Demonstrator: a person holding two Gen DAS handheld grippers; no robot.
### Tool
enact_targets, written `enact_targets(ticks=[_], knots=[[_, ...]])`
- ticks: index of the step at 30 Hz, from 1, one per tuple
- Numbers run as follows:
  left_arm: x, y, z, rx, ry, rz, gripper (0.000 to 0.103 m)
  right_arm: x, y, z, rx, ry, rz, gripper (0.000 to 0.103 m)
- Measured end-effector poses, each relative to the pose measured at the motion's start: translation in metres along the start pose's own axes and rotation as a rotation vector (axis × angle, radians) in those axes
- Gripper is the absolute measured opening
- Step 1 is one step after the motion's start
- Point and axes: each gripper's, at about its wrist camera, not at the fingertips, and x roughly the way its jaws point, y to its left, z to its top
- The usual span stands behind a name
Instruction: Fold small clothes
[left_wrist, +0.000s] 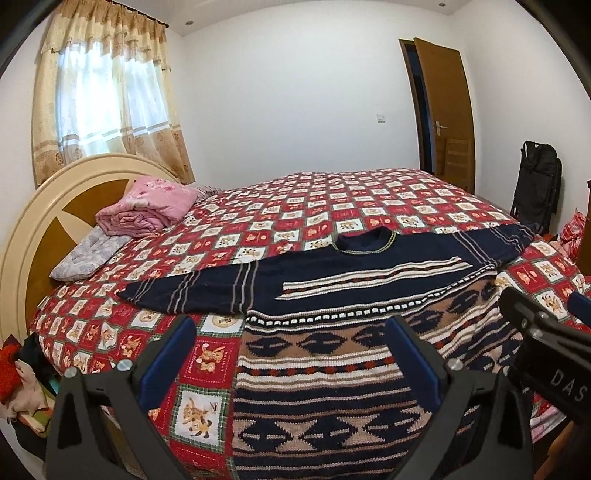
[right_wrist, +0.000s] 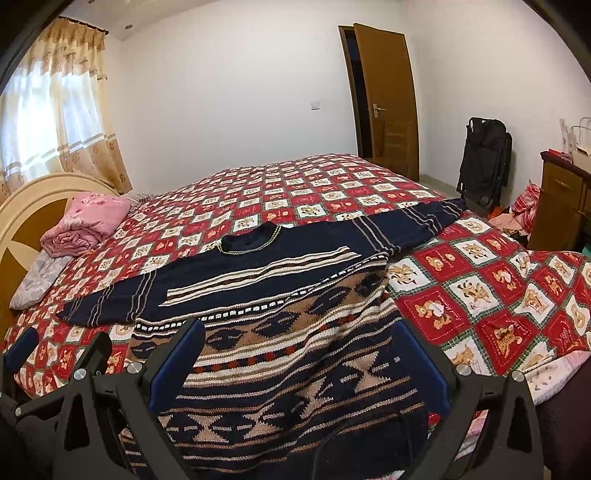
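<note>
A navy knit sweater (left_wrist: 332, 295) with tan, white and red patterned bands lies flat, face up, on the bed (left_wrist: 314, 199), both sleeves spread out, collar towards the far side. It also shows in the right wrist view (right_wrist: 288, 306). My left gripper (left_wrist: 291, 354) is open and empty, above the sweater's lower left edge near the hem. My right gripper (right_wrist: 299, 354) is open and empty, above the sweater's lower body. The right gripper also shows at the right edge of the left wrist view (left_wrist: 543, 332).
A red checked cartoon bedspread (right_wrist: 480, 288) covers the bed. A folded pink blanket (left_wrist: 147, 210) and a grey pillow (left_wrist: 88, 254) lie by the headboard (left_wrist: 33, 236). A black folded stroller (right_wrist: 484, 162), a wooden cabinet (right_wrist: 561, 199) and an open door (right_wrist: 388, 96) stand at the right.
</note>
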Motion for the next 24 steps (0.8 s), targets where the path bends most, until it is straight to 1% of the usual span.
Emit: enact_targets(ticks=[9,17,24], knots=[[0.0008,0.0038,-0.0015,-0.012,0.009,-0.007,0.103,-0.0006,-0.0017,-0.0001,0.004,-0.001,-0.002,0.102],[0.0009,0.0079,-0.0022,-0.03,0.019,-0.007,0.103,0.0011,-0.0037,-0.0004,0.009,0.001,-0.023,0.102],[-0.0002,0.0066,-0.0024,-0.031,0.02,-0.013,0.103,0.0018,-0.0054,-0.0005,0.016,0.003,-0.017,0.102]])
